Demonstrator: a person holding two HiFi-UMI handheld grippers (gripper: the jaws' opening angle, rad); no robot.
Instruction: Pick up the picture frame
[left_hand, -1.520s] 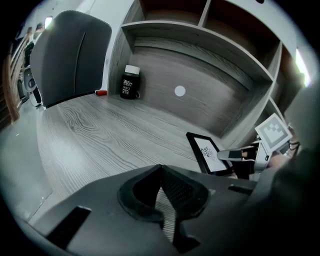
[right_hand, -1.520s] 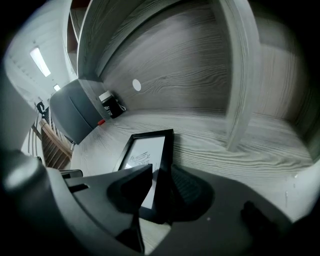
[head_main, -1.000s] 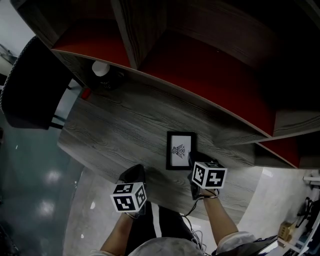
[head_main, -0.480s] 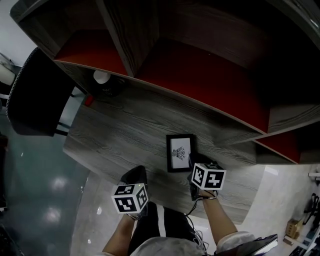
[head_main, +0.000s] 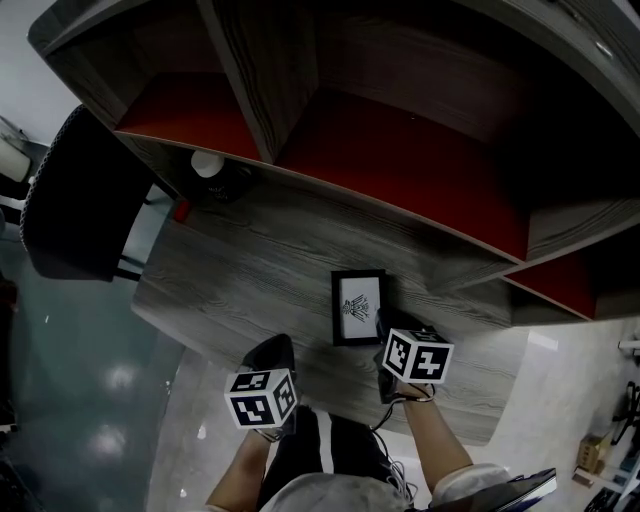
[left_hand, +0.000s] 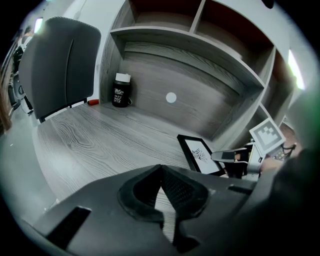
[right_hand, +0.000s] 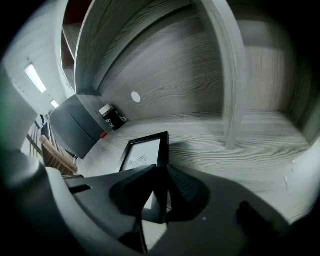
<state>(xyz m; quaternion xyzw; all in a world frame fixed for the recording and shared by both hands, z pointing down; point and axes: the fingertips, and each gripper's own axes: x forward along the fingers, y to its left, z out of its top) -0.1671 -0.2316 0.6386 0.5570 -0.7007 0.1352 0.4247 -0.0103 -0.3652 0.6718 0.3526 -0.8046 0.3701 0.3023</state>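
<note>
Right tool (right_hand: 157, 175) barely shifted, angled down, seemingly clamped on picture frame (head_main: 358, 307) edge, left tool (left_hand: 160, 170) likewise tilted, clenched empty

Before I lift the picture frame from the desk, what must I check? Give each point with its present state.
1. Right gripper closed on the right edge of the picture frame: ok.
2. Grip firm enough for lifting: cannot tell.
3. Left gripper empty, jaws together, apart from the frame: ok.
4. Desk bare around the frame; black mug far away: ok.
5. Enough room under the shelf: cannot tell.
</note>
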